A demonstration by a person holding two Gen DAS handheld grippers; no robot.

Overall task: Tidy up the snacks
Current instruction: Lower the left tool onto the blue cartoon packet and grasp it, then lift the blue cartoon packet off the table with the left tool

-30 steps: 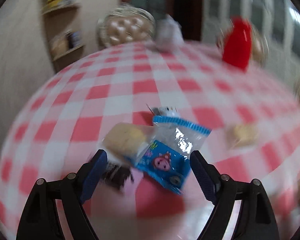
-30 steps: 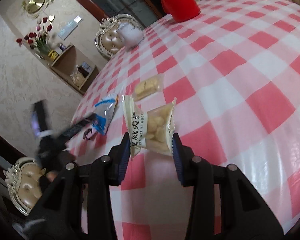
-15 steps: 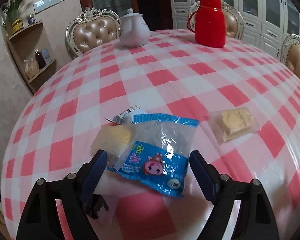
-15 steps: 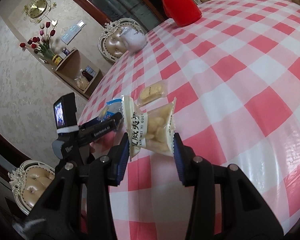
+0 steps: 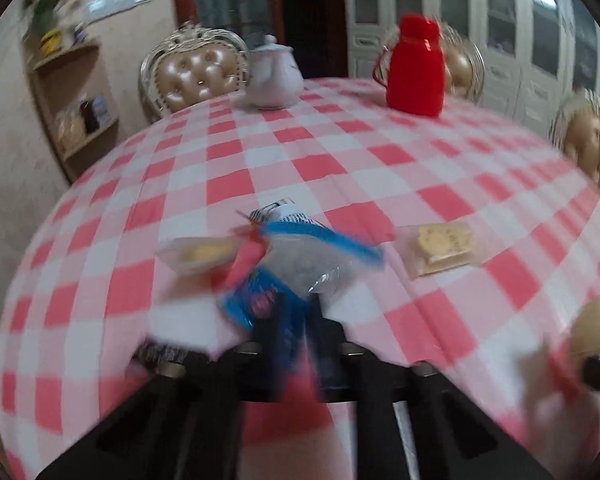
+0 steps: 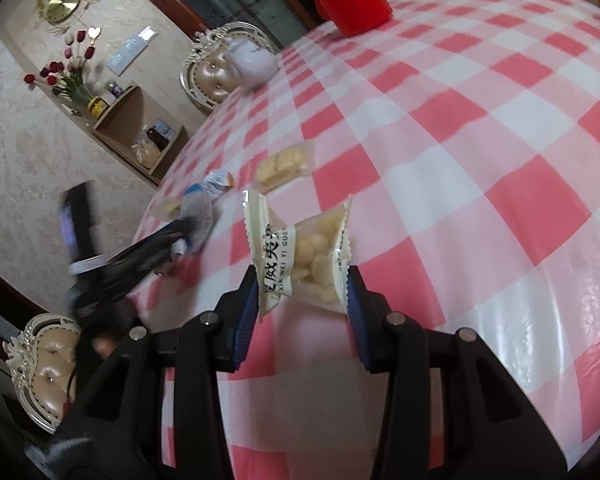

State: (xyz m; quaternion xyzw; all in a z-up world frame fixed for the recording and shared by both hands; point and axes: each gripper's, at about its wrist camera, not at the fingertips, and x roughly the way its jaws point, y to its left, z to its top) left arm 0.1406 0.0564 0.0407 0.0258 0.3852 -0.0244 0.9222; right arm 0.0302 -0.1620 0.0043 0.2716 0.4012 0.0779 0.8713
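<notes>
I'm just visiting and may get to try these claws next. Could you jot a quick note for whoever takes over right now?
Left claw: its jaws have just snapped shut on the blue snack packet, lower edge pinched; picture blurred.
Right claw: shut on the white nut packet, held above the checked tablecloth.
Loose on the cloth: a cracker packet right of the blue one, another yellowish packet to its left, and a small wrapper behind.
Done: two packets gripped.
Left: no collecting spot is visible; both held packets and the loose ones need placing.
</notes>
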